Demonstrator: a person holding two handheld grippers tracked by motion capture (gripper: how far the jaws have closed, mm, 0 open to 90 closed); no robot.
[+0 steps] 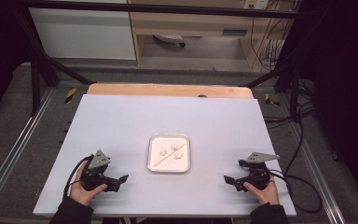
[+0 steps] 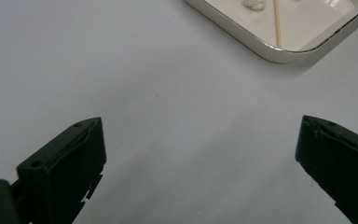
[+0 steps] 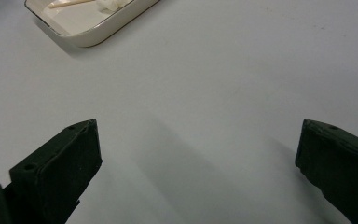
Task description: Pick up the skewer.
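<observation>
A white square tray (image 1: 152, 140) sits near the middle of the pale table. It holds three small white lumps (image 1: 173, 150) and a thin wooden skewer (image 1: 160, 160) lying diagonally. My left gripper (image 1: 120, 181) rests low at the front left, open, with nothing between its jaws. My right gripper (image 1: 229, 180) rests at the front right, also open and empty. In the left gripper view the tray corner (image 2: 279, 55), the skewer (image 2: 277, 23) and one lump (image 2: 254, 4) show at the top. In the right gripper view the tray corner (image 3: 91, 37) shows at the top left, with the skewer (image 3: 70, 3) and a lump (image 3: 112, 4).
The pale table top (image 1: 121, 121) spreads wide around the tray. A wooden board edge (image 1: 168, 89) runs along its far side. Black frame legs and cables (image 1: 303, 140) stand beyond the table's right edge. Each gripper trails a black cable.
</observation>
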